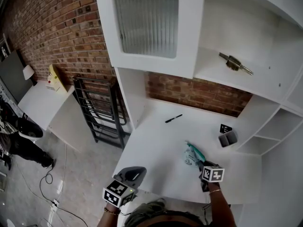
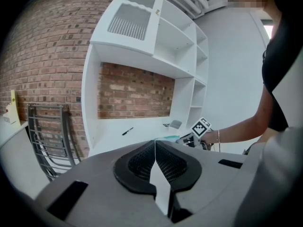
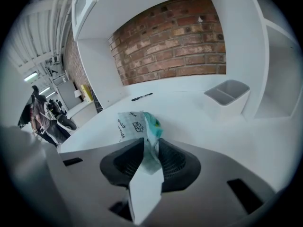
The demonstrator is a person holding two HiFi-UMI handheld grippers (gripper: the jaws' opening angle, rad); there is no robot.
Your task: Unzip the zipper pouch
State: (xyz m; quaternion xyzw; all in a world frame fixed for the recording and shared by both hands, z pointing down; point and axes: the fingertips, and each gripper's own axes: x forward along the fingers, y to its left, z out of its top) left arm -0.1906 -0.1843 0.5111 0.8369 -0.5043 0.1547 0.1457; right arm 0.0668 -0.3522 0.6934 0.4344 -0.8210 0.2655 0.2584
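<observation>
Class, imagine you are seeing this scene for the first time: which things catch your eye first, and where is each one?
The teal-and-white pouch draws the eye first, pinched in the right hand-held gripper at the near right of the white desk. Behind it, the red brick wall stands out against the white shelving. A black pen lies alone further back on the desk.
</observation>
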